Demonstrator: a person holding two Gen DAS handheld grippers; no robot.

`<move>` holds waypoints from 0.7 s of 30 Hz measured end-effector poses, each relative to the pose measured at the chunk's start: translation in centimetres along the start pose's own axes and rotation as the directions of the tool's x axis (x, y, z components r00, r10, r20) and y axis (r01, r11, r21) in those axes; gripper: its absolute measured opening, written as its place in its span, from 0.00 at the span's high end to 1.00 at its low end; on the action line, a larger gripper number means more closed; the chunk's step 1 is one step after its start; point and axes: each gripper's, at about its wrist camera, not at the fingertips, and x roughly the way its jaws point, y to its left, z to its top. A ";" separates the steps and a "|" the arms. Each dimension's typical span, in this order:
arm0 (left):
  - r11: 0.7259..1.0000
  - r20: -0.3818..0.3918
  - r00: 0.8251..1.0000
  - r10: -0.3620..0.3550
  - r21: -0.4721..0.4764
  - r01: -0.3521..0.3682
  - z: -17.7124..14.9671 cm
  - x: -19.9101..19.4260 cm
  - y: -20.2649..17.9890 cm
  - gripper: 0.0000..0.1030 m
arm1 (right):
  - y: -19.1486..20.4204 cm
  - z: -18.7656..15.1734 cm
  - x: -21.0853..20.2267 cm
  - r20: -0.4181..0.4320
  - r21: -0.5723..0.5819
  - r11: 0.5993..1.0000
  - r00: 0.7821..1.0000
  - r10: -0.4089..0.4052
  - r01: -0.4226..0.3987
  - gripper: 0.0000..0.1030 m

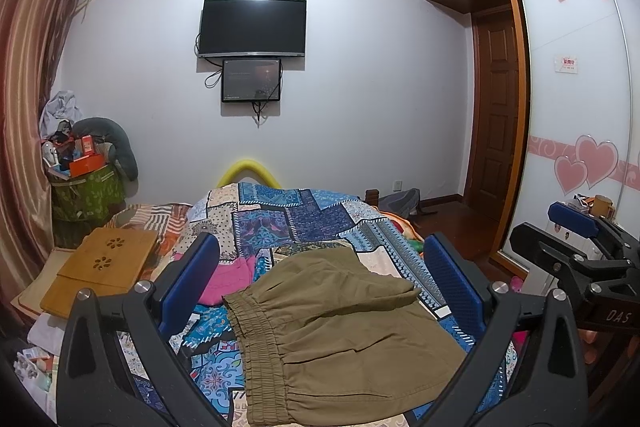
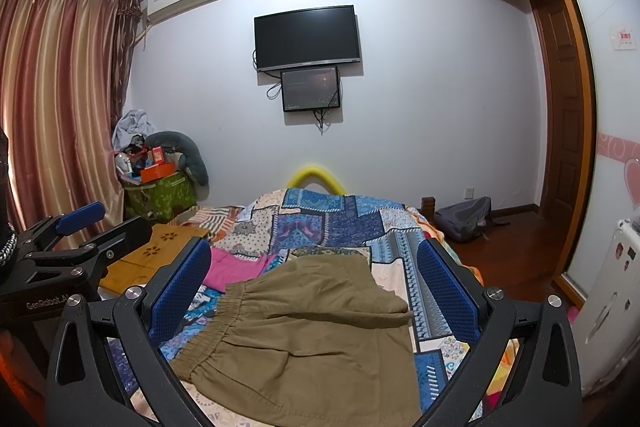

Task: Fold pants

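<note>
Nearest: my left gripper (image 1: pixel 320 275), its 2 blue-padded fingers (image 1: pixel 452 275) spread wide with nothing between them, raised above the bed. My right gripper (image 2: pixel 314 281) is spread just as wide and holds nothing. Each tool shows at the edge of the other's view: the right one at the right side of the left wrist view, the left one at the left side of the right wrist view.

Below both: the khaki pants (image 1: pixel 340 331), lying folded on the patchwork quilt (image 1: pixel 320 215), elastic waistband (image 2: pixel 208 327) toward the left, neither tool touching them.

Just beyond the pants: a pink garment (image 1: pixel 230 277) on the quilt, to the left.

Left of the bed: a wooden lap tray (image 1: pixel 104 267) with 2 flower cut-outs.

Farther: a yellow foam arch (image 2: pixel 316 177) at the foot of the bed, a green bag (image 2: pixel 160 197) piled with clutter beside the striped curtain (image 2: pixel 60 87), and a grey backpack (image 2: pixel 464 219) on the floor at right.

Farthest: a television (image 1: pixel 252 27) on the wall, with 1 smaller screen (image 1: pixel 251 79) under it.
</note>
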 end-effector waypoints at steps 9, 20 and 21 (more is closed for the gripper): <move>1.000 0.004 1.000 0.001 0.006 -0.001 -0.1 -0.1 -0.1 0.00 | 0.1 0.1 -0.1 0.002 -0.002 1.000 1.000 -0.001 0.001 0.01; 1.000 0.006 1.000 0.004 0.010 -0.004 0.0 -0.2 -0.1 0.00 | 0.2 0.3 0.0 0.002 -0.003 1.000 1.000 0.000 0.000 0.01; 1.000 0.005 1.000 0.005 0.011 -0.005 0.0 -0.2 -0.2 0.00 | 0.2 0.3 0.0 0.002 -0.003 1.000 1.000 0.000 0.000 0.01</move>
